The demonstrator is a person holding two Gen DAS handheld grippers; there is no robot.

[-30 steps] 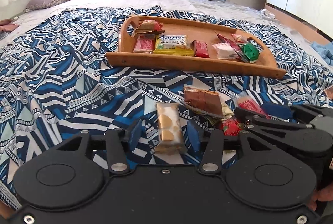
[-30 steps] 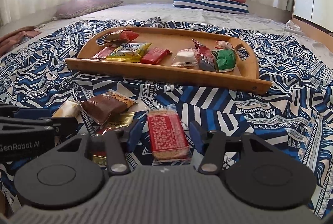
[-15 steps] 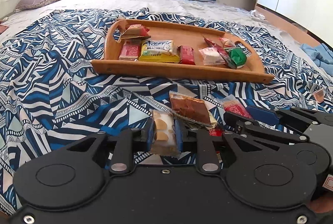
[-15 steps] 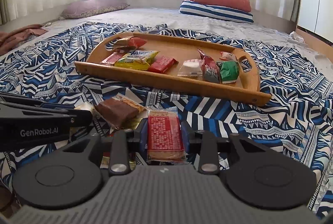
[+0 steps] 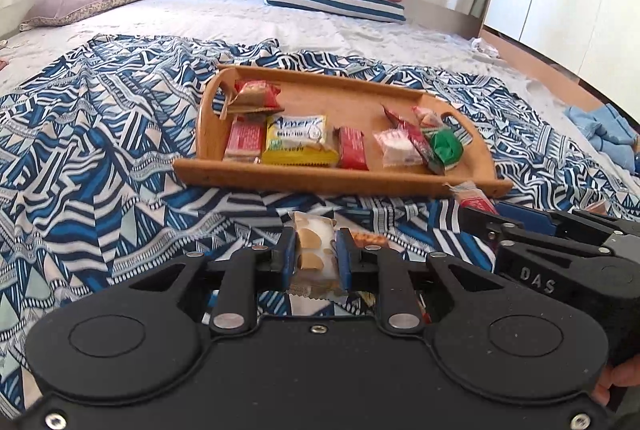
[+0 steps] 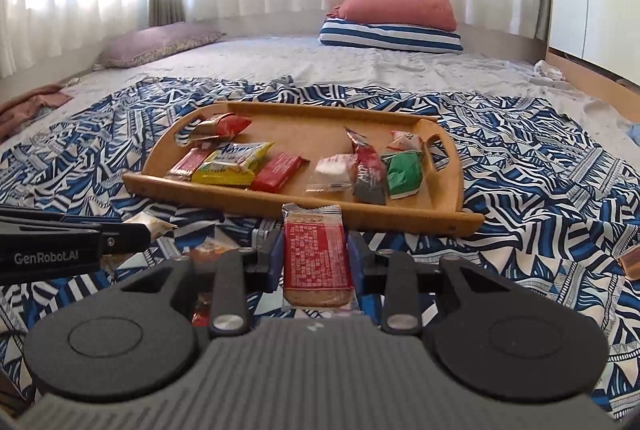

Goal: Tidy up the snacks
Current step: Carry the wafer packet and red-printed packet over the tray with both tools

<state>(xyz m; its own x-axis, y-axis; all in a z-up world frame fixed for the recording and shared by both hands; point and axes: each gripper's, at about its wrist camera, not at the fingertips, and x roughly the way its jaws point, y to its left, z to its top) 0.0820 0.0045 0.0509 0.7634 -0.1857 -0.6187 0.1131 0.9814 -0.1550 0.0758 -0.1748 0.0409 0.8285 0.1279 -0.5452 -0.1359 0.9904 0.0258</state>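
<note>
Just short of the wooden tray: left gripper clamped on a biscuit pack, right gripper clamped on a red wafer pack, both apparently poised for sorting among the snacks there.

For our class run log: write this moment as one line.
left gripper: shut on cookie pack | right gripper: shut on red cracker pack | tray: ahead, holding snacks

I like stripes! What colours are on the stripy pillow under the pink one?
Blue and white stripes on the stripy pillow, clearest in the right wrist view.
</note>
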